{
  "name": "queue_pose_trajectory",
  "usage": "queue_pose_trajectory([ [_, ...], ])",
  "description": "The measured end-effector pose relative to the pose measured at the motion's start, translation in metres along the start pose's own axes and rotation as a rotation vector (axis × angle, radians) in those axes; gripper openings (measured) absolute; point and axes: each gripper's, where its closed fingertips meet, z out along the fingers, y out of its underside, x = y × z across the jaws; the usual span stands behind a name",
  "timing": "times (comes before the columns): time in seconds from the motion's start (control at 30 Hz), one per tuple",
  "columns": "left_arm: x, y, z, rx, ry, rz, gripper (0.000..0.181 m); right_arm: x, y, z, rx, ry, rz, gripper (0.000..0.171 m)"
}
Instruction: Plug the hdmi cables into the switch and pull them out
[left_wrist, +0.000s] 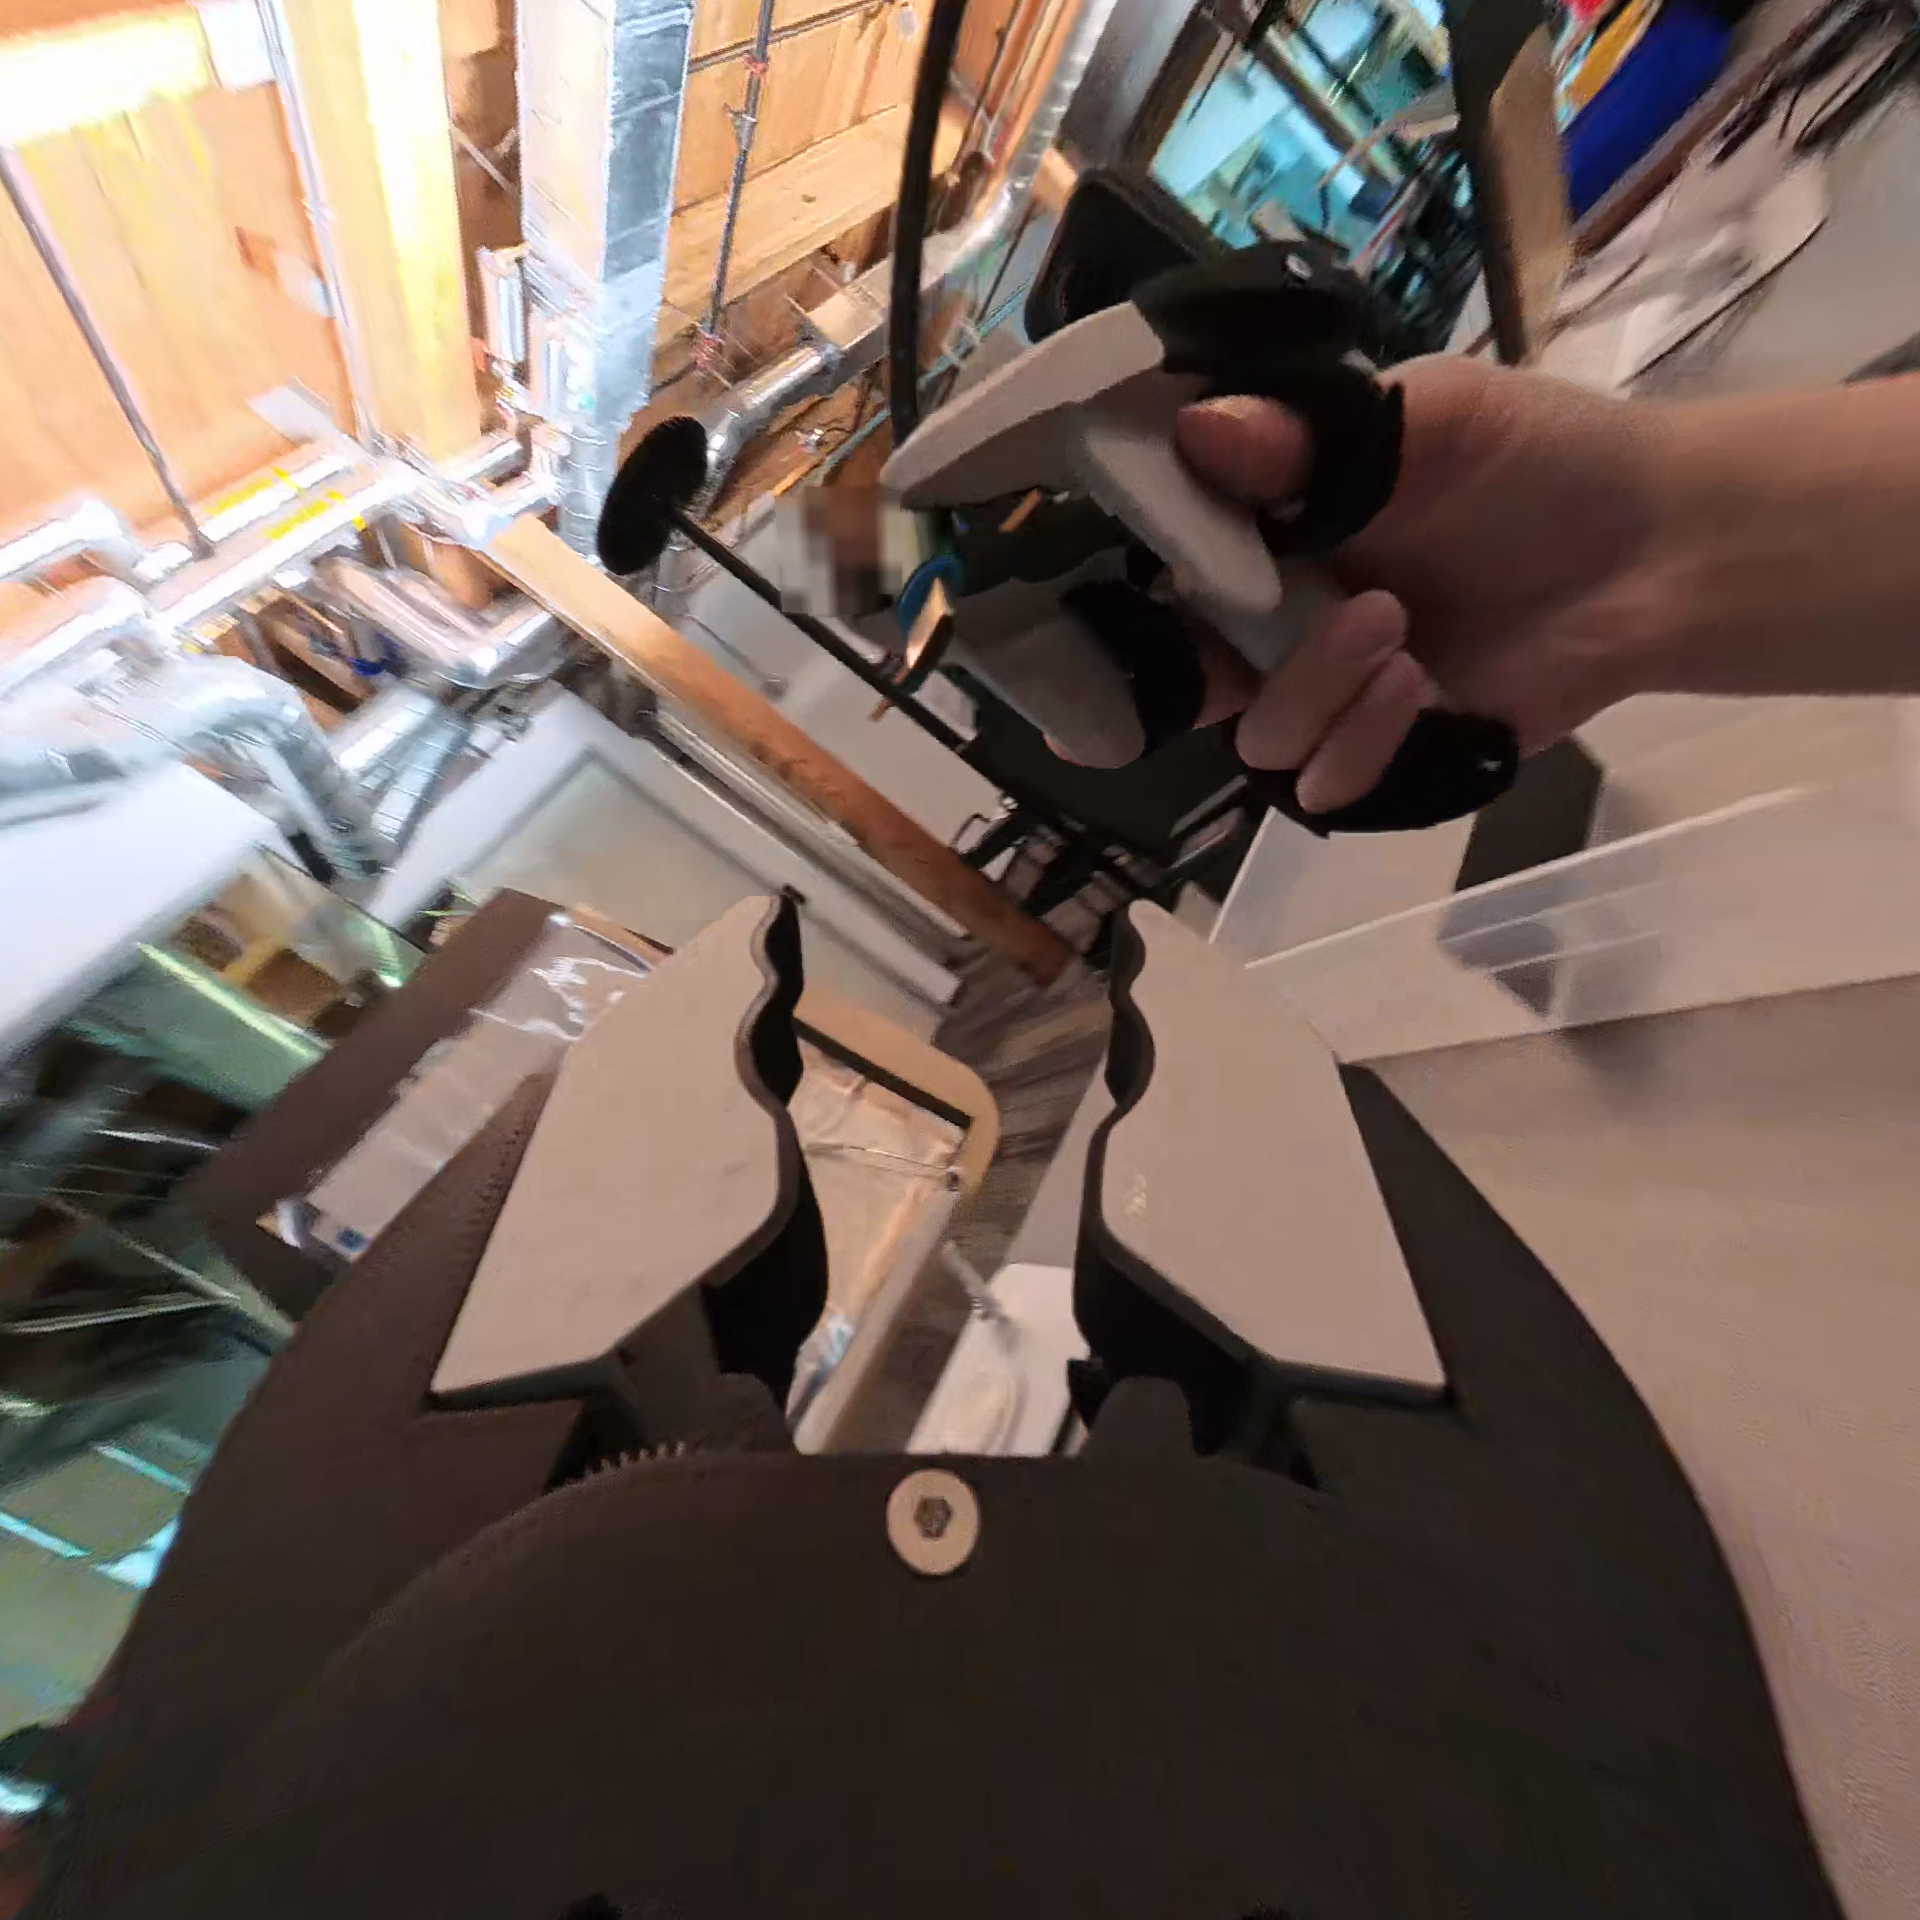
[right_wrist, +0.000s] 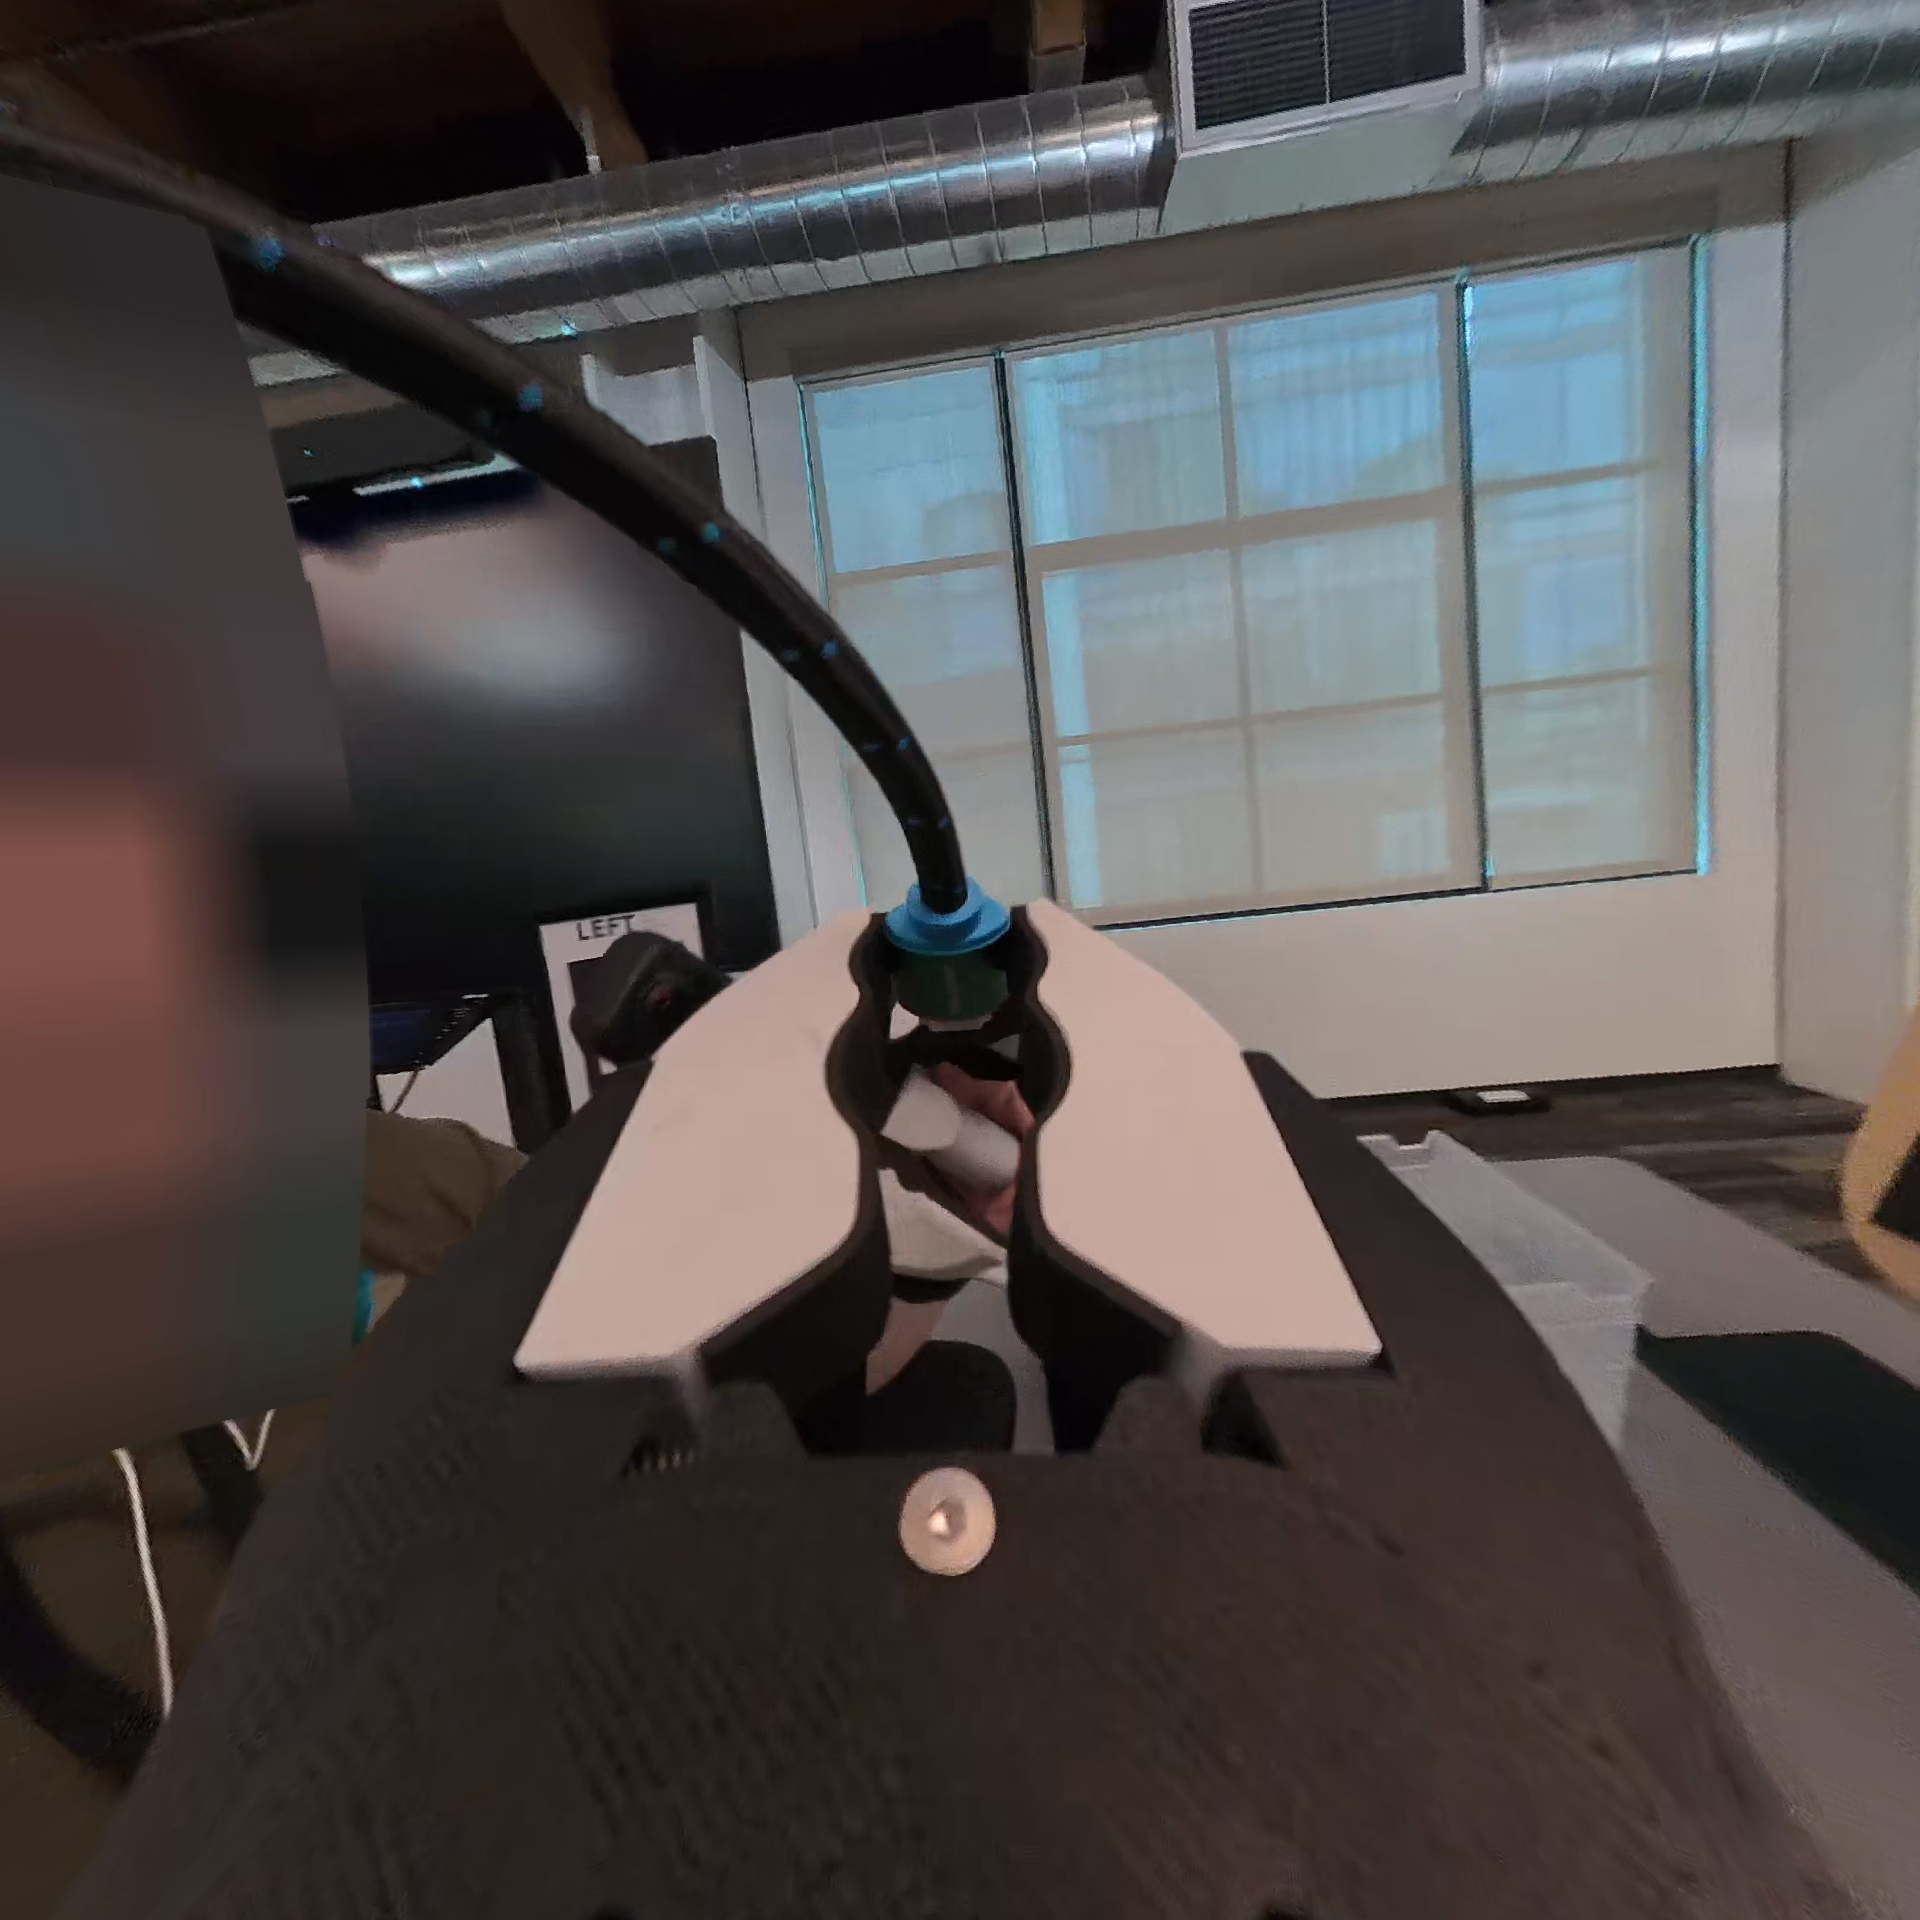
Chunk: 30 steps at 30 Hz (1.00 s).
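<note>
Right wrist view shows the cable (right_wrist: 665, 520), black with blue flecks, arching from the upper left down into the right gripper (right_wrist: 943, 940); its blue collar (right_wrist: 943, 923) sits at the fingertips and a dark green plug body (right_wrist: 951, 987) lies just behind, pinched between the two white fingers (right_wrist: 727, 1143); the fingers are closed on that plug, tips nearly meeting around it; through the narrow gap behind the plug a hand and something white show, too small to tell; beyond stand a large window (right_wrist: 1299, 603), silver ducts (right_wrist: 790, 197) under the ceiling, and a clear bin (right_wrist: 1538, 1247) low on the right; a blurred patch covers the left edge.

Left wrist view shows the left gripper (left_wrist: 954, 935) with its fingers (left_wrist: 644, 1164) well apart and nothing between them; above, farther off, a hand (left_wrist: 1475, 582) holds the right gripper (left_wrist: 914, 582), seen from the side, with the cable (left_wrist: 914, 208) rising from it in a loop toward the top edge; a blue bit of the plug shows in its grip; a black disc on a thin rod (left_wrist: 652, 497) sticks out to its left; a white table (left_wrist: 1714, 1351) fills the lower right, a clear bin (left_wrist: 1662, 925) rests on it; ducts and wooden beams cross the tilted, motion-blurred background; the switch cannot be made out in either view.
</note>
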Motion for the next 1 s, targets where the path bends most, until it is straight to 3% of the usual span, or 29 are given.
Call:
queue_pose_trajectory([
  [0.23,0.000,0.012,0.004,-0.010,-0.112,0.203,0.058,0.007,0.025,0.006,0.046,-0.109,0.105,0.022],
  [0.47,-0.001,0.005,0.002,0.003,-0.174,0.273,0.057,0.013,0.048,0.018,0.070,-0.167,0.247,0.022],
  [0.57,-0.005,0.007,0.001,-0.010,-0.211,0.320,0.048,0.014,0.057,0.023,0.048,-0.164,0.266,0.022],
  [0.67,-0.005,0.009,0.000,-0.002,-0.217,0.364,0.027,0.012,0.064,0.027,0.013,-0.157,0.255,0.021],
  [1.0,0.001,0.020,-0.001,-0.072,-0.103,0.390,0.016,0.019,0.076,0.021,-0.110,-0.103,0.227,0.020],
])
